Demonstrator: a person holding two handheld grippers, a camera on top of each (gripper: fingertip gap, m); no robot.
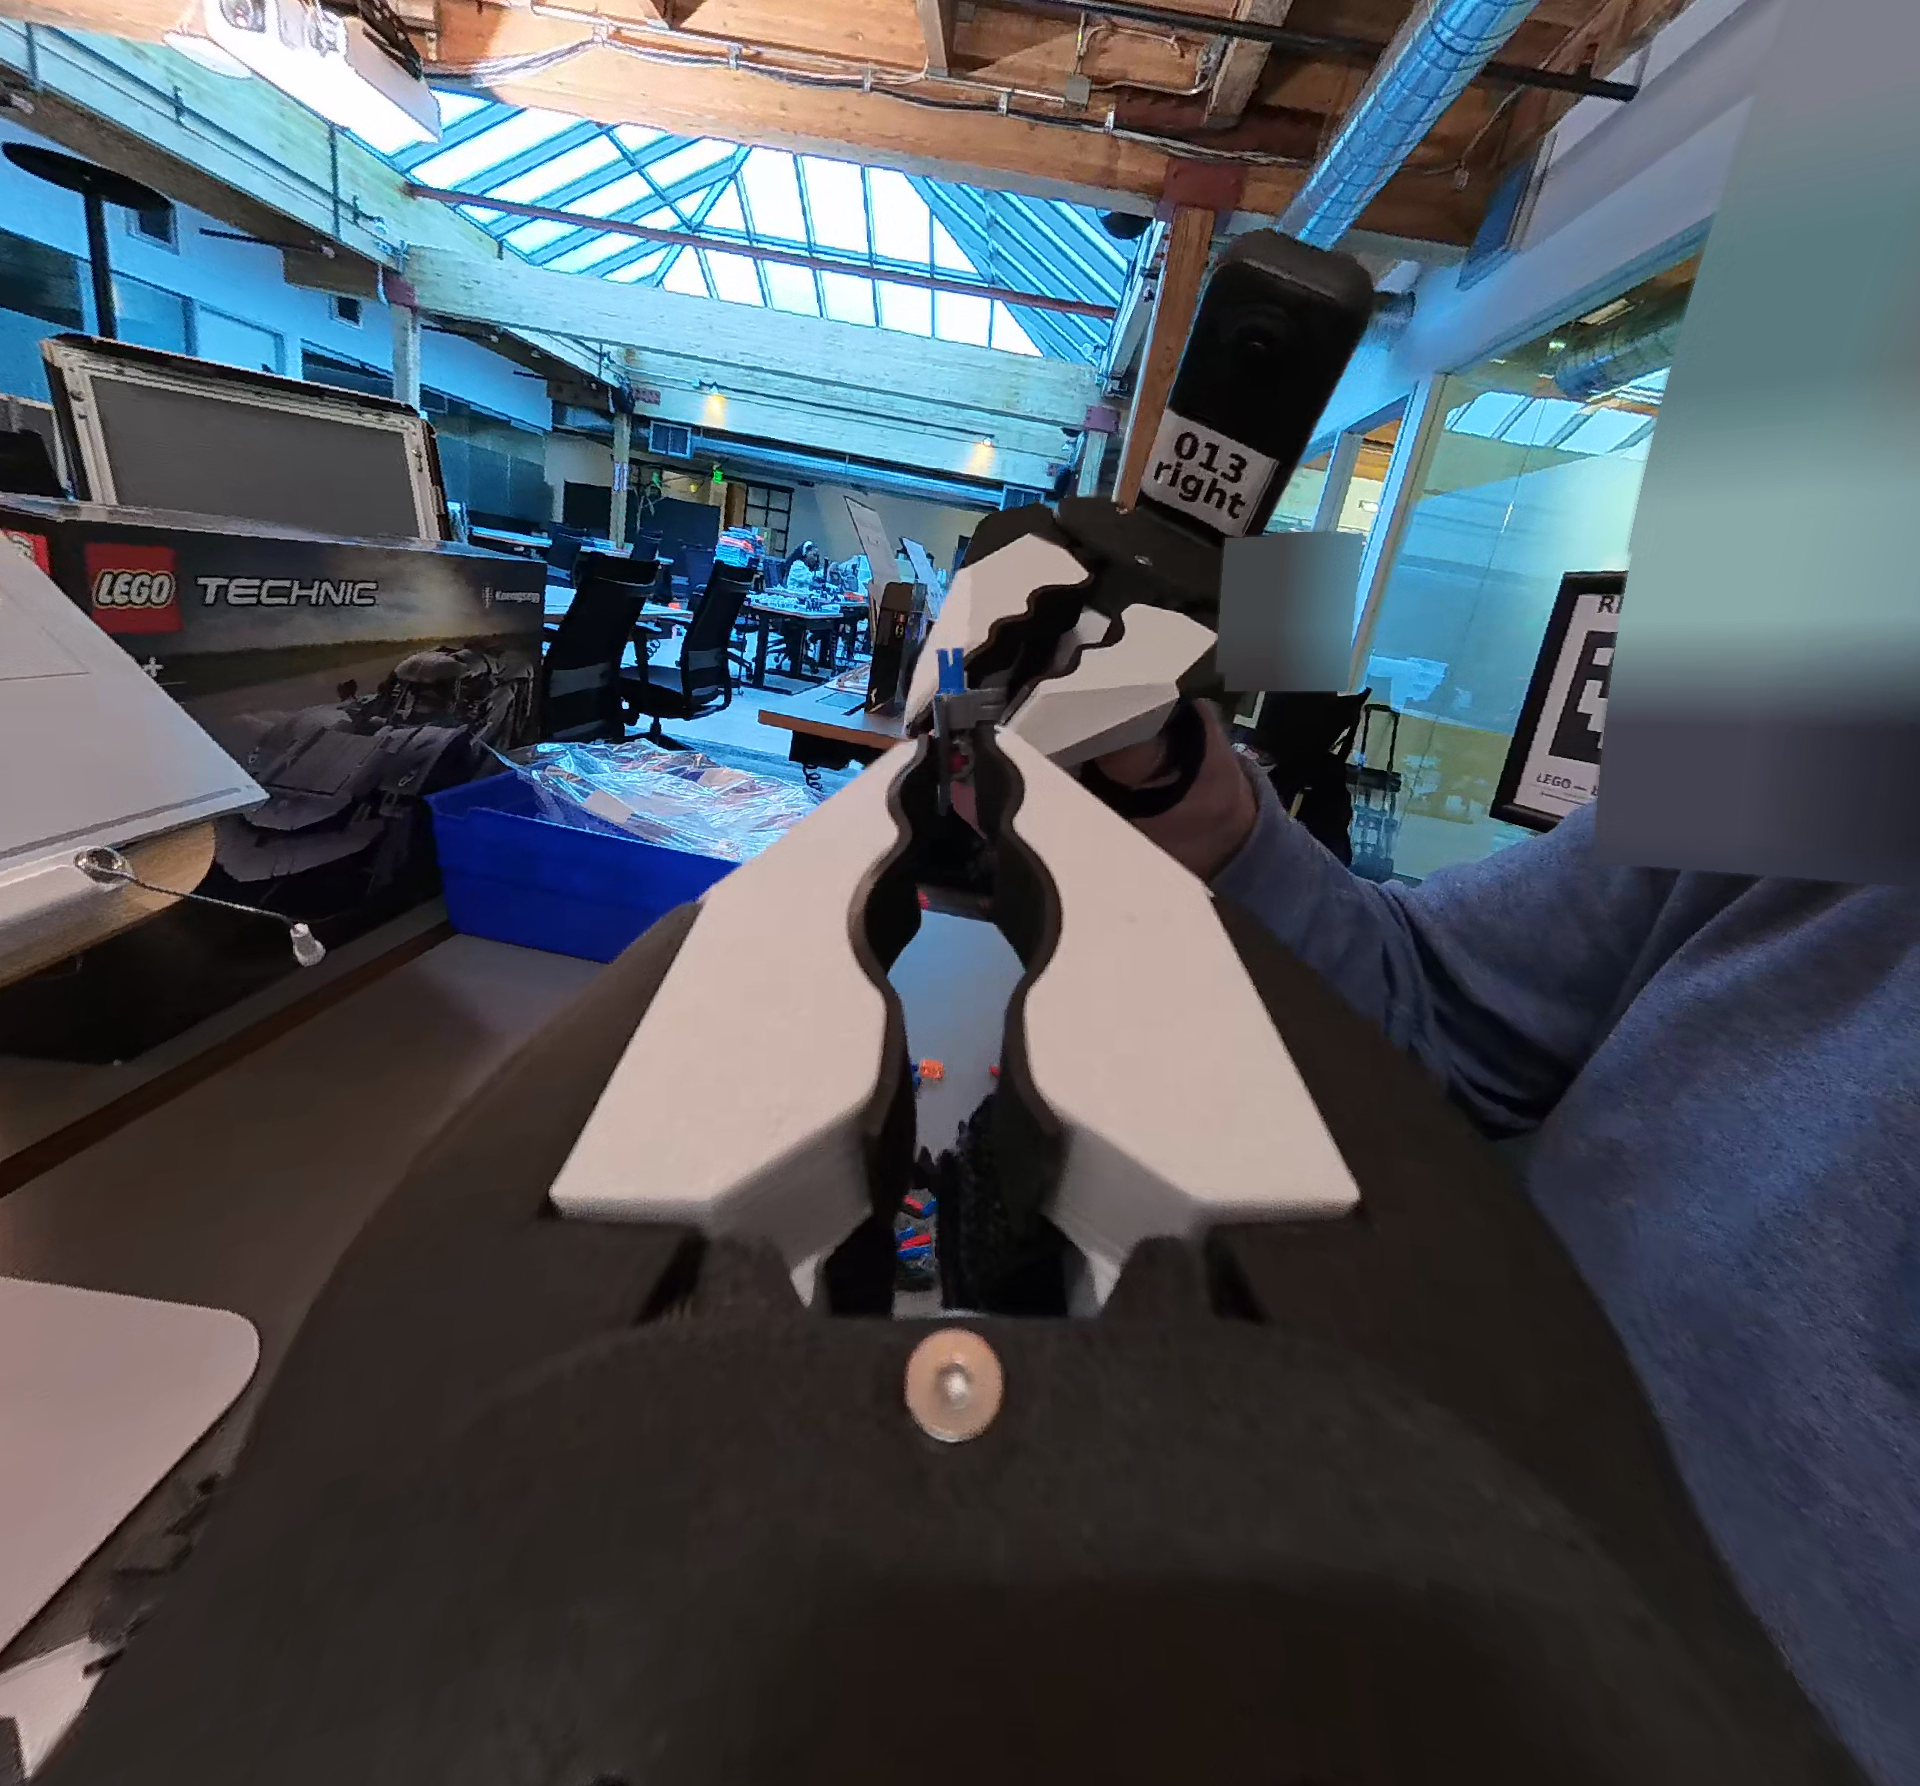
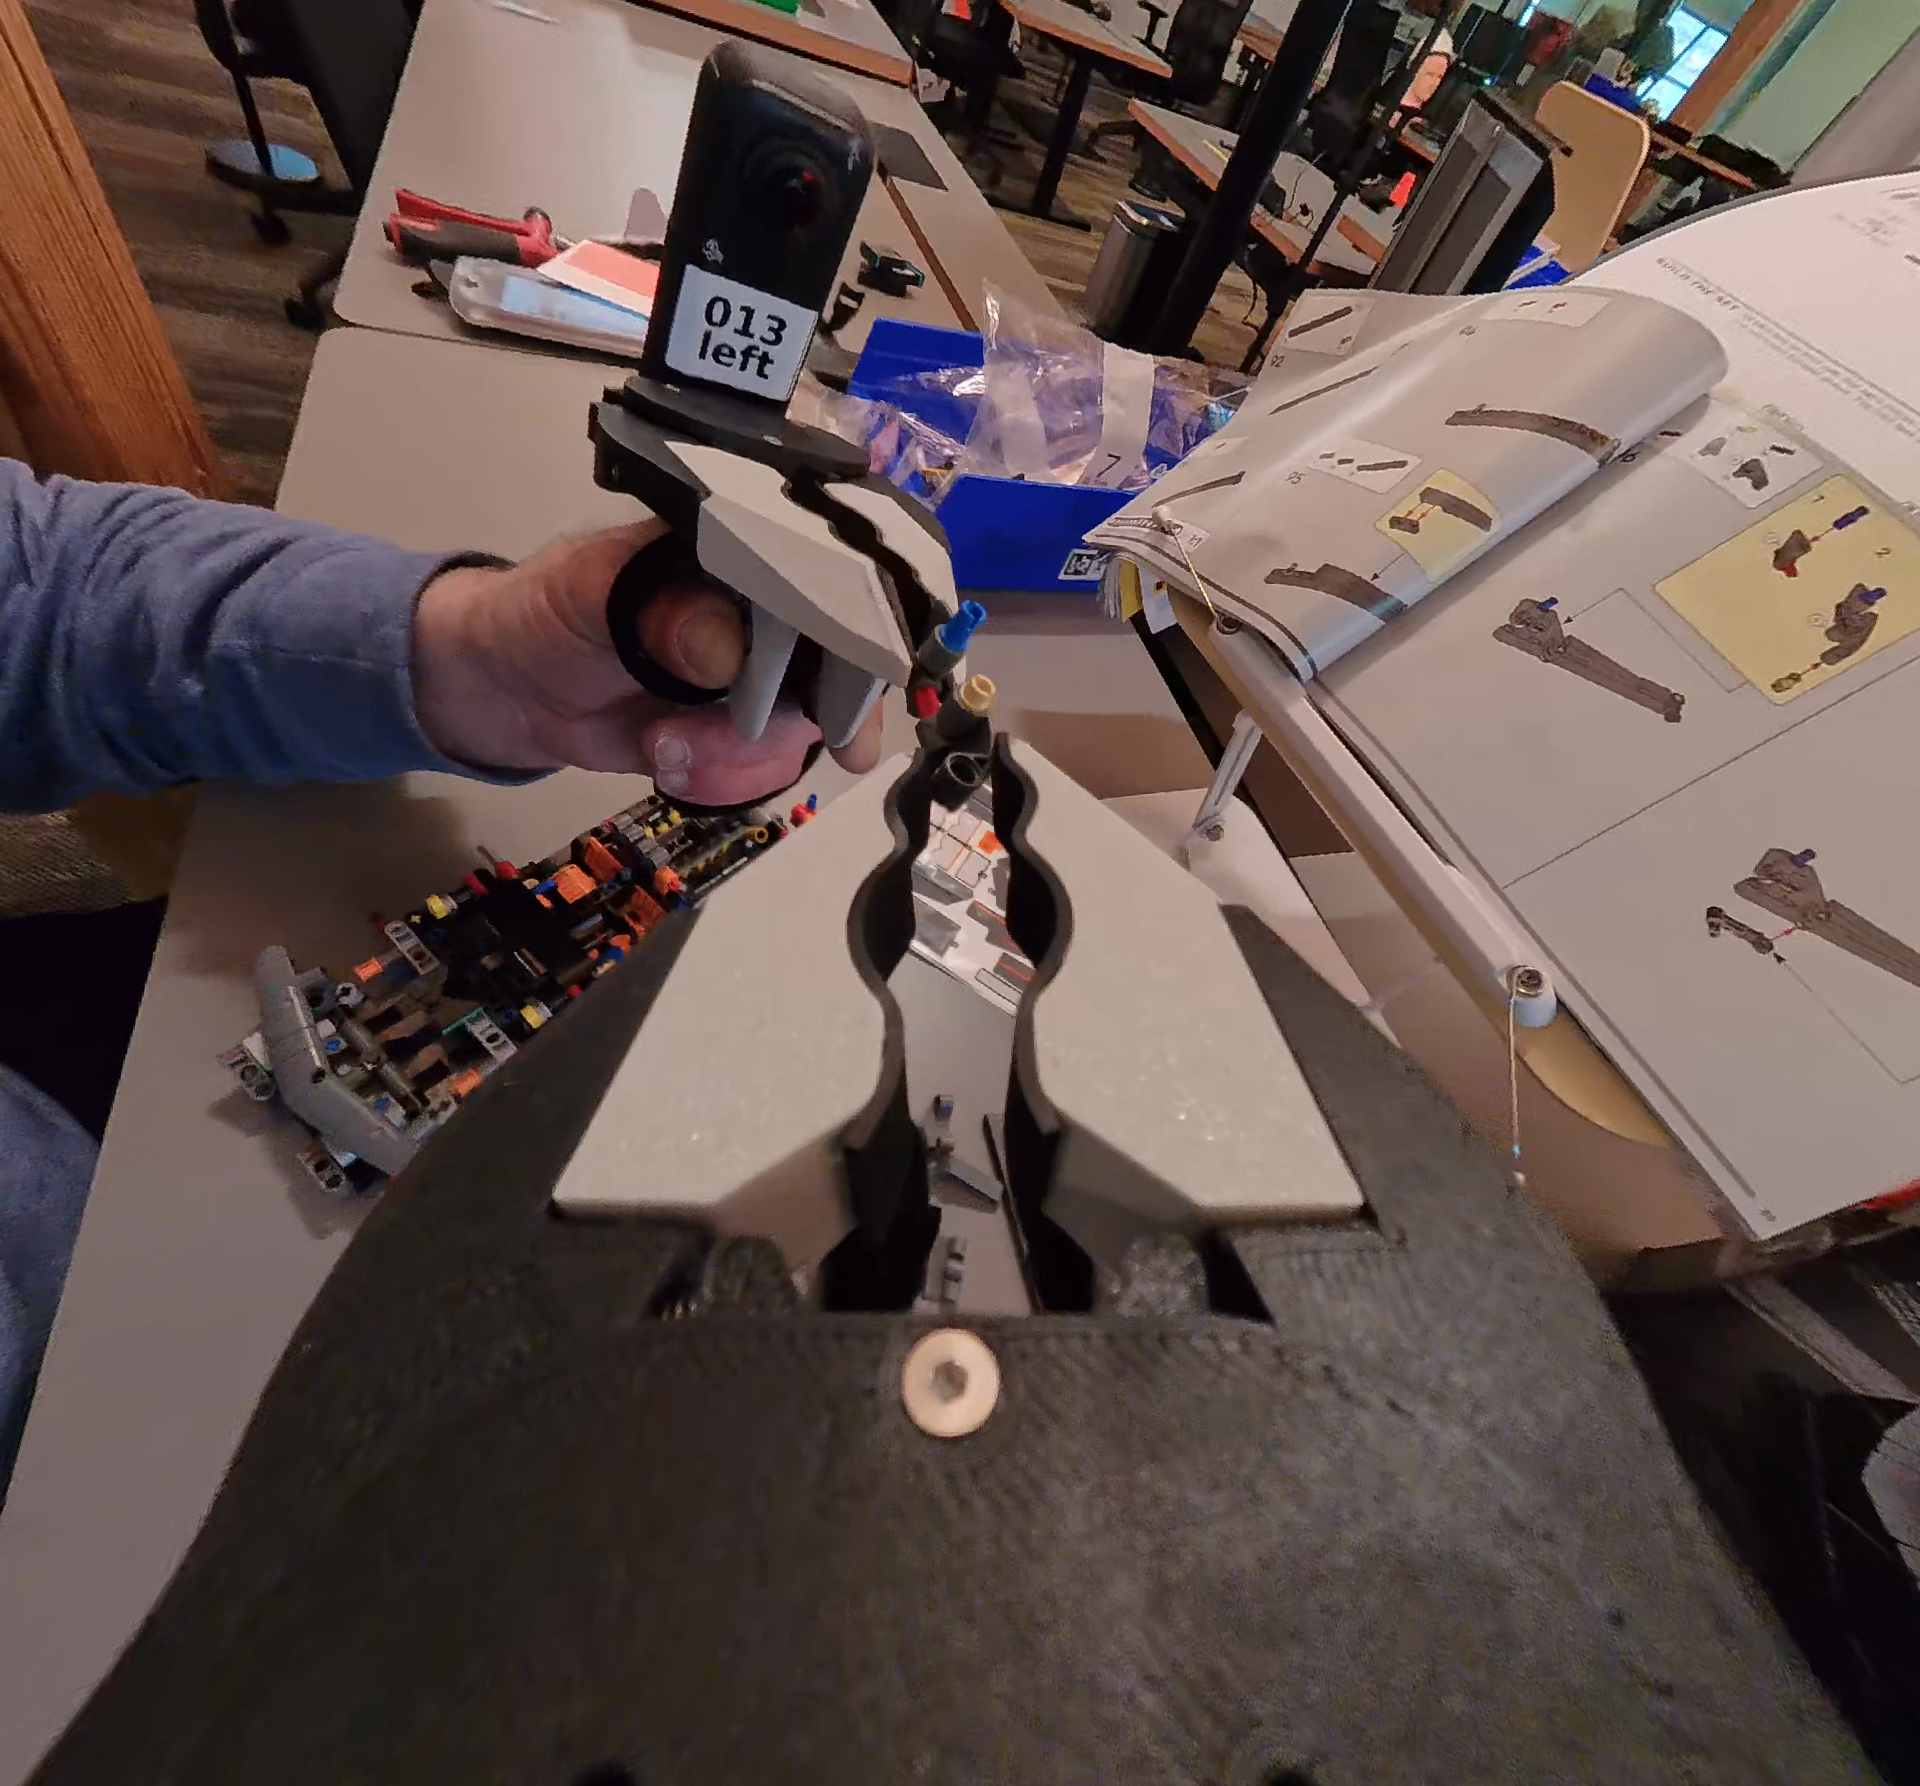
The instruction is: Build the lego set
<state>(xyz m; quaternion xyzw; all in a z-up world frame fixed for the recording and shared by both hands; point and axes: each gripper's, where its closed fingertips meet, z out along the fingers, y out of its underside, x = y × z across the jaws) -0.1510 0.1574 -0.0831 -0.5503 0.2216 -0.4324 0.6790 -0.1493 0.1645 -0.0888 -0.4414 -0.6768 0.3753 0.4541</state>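
My left gripper (image 1: 956,749) is shut on a small grey connector (image 1: 954,702) with a blue pin on top and a red bit below. It also shows in the right wrist view (image 2: 928,668), held in a hand. My right gripper (image 2: 958,762) is shut on a small black connector (image 2: 961,768) with a tan pin (image 2: 977,694). The two small parts meet tip to tip in the air above the table. The right gripper also shows in the left wrist view (image 1: 971,713). The partly built model (image 2: 488,957), black, grey and orange, lies on the table at the left.
An open instruction book (image 2: 1558,614) stands on a stand at the right. A blue bin (image 2: 997,515) with plastic bags sits behind and also shows in the left wrist view (image 1: 561,879), beside the set's box (image 1: 312,656). A sticker sheet (image 2: 966,863) and loose parts lie under the grippers. Left tips and right tips are each some 25 centimeters from the partly built model (image 2: 488,957).
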